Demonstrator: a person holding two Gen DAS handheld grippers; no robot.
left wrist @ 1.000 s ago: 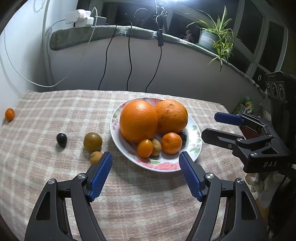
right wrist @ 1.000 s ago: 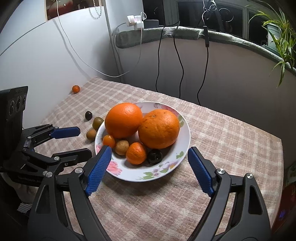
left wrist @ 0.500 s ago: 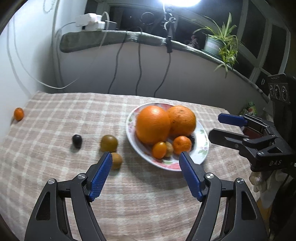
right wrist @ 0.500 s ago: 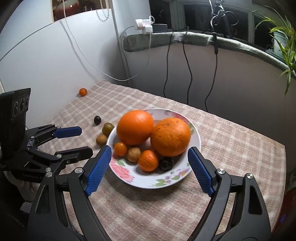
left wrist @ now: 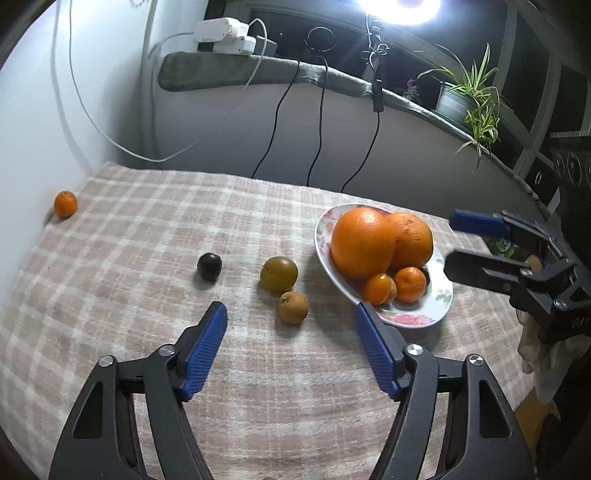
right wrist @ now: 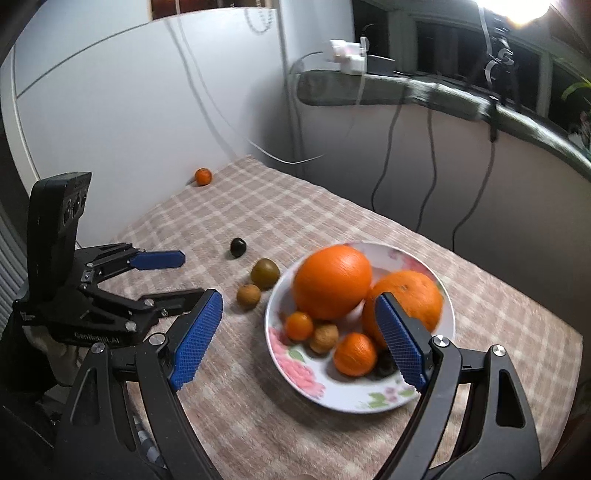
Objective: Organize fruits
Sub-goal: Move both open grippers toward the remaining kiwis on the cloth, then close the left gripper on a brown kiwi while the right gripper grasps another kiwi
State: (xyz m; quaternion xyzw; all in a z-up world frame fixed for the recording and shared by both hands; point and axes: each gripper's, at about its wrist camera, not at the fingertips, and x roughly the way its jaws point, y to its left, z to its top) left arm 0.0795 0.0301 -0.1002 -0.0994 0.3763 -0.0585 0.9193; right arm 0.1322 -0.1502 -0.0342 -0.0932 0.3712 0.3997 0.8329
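With both the left tool and right tool gaping empty — loose brown fruit on bench beside plate — risked nudging round fruit rolling away.

Checked tablecloth; potted spider plant on ledge; white power strip; black cables hanging.

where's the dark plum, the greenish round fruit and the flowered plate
small dark round plum (left wrist: 209, 264), left wrist view, top.
greenish-brown round fruit (left wrist: 278, 274), left wrist view, centre.
white flowered plate (left wrist: 406, 318), left wrist view, near rim.
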